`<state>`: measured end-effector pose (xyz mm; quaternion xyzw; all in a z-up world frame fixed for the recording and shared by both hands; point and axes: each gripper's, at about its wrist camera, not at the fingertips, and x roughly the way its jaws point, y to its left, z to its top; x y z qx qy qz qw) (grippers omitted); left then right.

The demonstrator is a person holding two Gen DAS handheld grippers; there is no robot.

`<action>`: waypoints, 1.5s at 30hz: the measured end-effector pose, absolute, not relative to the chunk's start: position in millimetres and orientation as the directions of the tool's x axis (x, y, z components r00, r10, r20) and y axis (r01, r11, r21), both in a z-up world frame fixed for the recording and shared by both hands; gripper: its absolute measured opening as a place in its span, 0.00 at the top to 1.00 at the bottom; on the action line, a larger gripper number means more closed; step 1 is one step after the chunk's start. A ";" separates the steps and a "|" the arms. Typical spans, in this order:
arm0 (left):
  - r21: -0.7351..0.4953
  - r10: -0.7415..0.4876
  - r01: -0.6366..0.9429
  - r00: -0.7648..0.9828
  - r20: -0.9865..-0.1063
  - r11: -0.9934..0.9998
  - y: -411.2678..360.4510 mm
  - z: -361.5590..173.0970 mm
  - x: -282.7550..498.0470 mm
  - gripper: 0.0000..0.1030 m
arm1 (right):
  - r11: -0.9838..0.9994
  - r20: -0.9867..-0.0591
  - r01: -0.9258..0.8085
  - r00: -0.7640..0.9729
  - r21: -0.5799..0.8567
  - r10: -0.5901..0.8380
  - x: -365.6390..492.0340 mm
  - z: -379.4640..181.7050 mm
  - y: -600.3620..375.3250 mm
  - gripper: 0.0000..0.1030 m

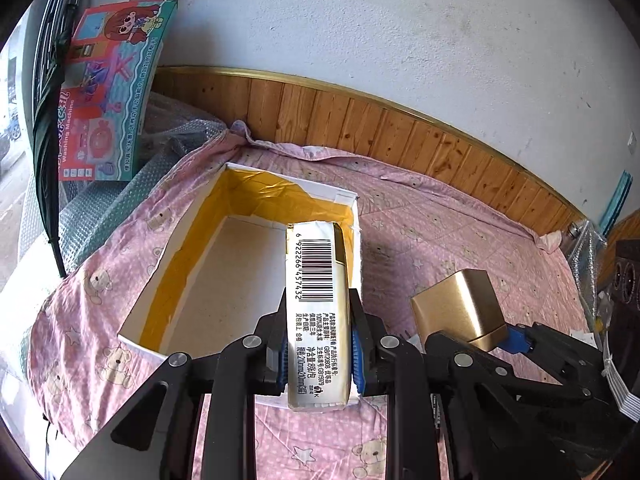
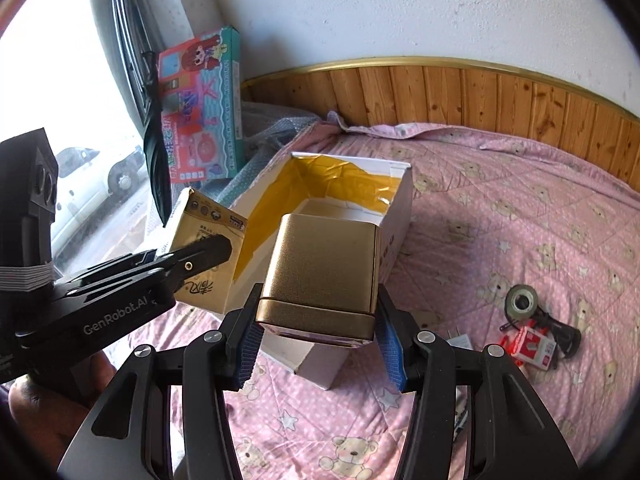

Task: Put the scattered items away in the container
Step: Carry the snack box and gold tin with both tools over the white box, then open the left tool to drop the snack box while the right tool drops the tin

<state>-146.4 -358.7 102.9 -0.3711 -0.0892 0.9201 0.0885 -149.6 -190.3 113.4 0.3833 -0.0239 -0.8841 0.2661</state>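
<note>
Both claws loaded. Left gripper (image 1: 319, 354) pinches a tissue pack (image 1: 316, 300) barcode side up, its far end over the near right corner of the open cardboard box (image 1: 256, 208). Right gripper (image 2: 320, 340) clamps a gold tin (image 2: 320, 268) between blue pads (image 2: 394, 354), held just in front of the box. Box sits on a pink bear-print sheet (image 2: 500, 216), yellow tape lining its inner walls, floor bare. Tape roll (image 2: 522, 300) and a small red-and-white packet (image 2: 530, 346) lie on the sheet, well right of the box.
</note>
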 end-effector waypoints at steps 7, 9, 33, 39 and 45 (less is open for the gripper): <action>-0.223 0.203 -0.051 -0.640 -0.741 -0.973 -381.1 74.5 -181.8 0.77 | -0.852 -0.712 0.464 -0.511 0.243 -0.481 -184.2 96.2 -223.1 0.48; -0.205 0.184 -0.039 -0.623 -0.760 -0.978 -383.3 64.6 -189.4 0.77 | -0.855 -0.724 0.465 -0.505 0.229 -0.469 -191.6 88.9 -230.4 0.48; -0.107 0.090 -0.002 -0.552 -0.829 -0.994 -402.0 17.8 -211.0 0.43 | -0.867 -0.760 0.453 -0.484 0.207 -0.434 -204.6 46.7 -247.5 0.47; -0.078 0.046 0.028 -0.599 -0.799 -0.997 -416.2 32.2 -202.1 0.37 | -0.898 -0.734 0.366 -0.534 0.246 -0.419 -191.0 54.2 -223.7 0.47; -0.034 -0.061 0.139 -0.625 -0.778 -0.990 -456.6 33.4 -200.9 0.31 | -0.908 -0.787 0.331 -0.473 0.258 -0.396 -192.1 32.8 -222.7 0.63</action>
